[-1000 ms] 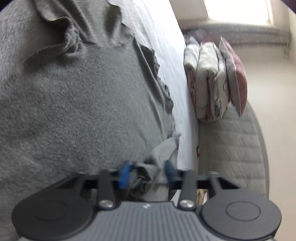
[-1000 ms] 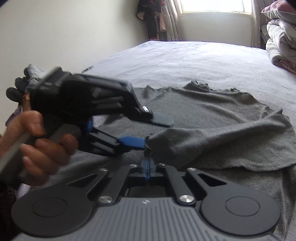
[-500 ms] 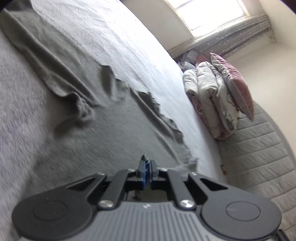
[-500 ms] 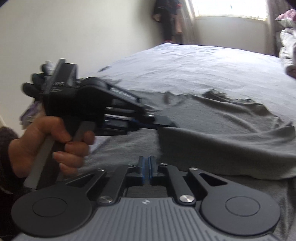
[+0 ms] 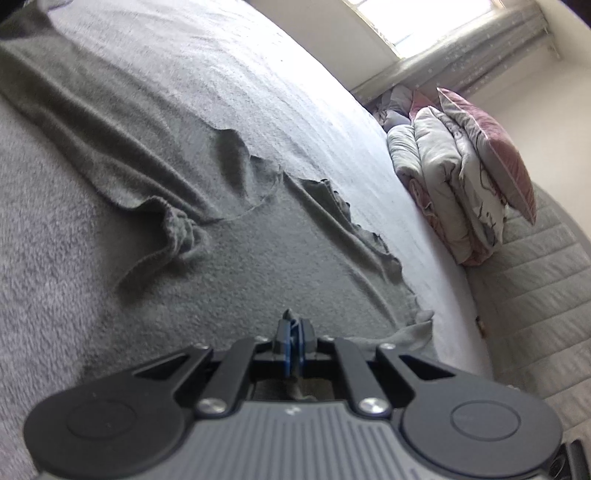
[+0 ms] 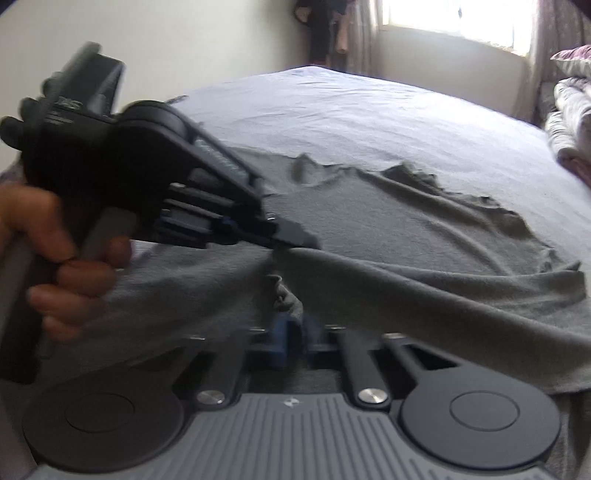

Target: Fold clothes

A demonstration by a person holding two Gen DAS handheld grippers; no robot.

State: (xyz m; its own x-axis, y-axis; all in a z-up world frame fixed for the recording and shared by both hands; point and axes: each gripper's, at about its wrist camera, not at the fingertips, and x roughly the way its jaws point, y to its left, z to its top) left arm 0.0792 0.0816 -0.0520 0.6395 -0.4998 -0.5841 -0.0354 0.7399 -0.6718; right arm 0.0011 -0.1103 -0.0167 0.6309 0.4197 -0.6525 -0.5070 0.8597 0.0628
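A grey knit garment point(image 5: 177, 192) lies spread on the bed, one side folded over itself. In the left wrist view my left gripper point(image 5: 293, 338) is shut, with a thin pinch of the garment's cloth between its blue pads. The right wrist view shows that same left gripper point(image 6: 295, 238), held by a hand point(image 6: 70, 280), lifting the folded edge of the garment point(image 6: 424, 229). Just below it my right gripper point(image 6: 291, 338) is closing its jaws on a bunched tuft of the grey cloth; the picture there is blurred.
The light grey bed sheet point(image 5: 295, 92) runs beyond the garment. A folded duvet with a pink pillow point(image 5: 465, 173) is stacked against a quilted headboard point(image 5: 535, 302). There is a bright window point(image 6: 461, 22), and dark clothes point(image 6: 325, 33) hang in the corner.
My left gripper closed on the cloth, rolled and rose, lifting the edge. My right gripper slid along under the fold, and a tuft of cloth now stands at its pads.
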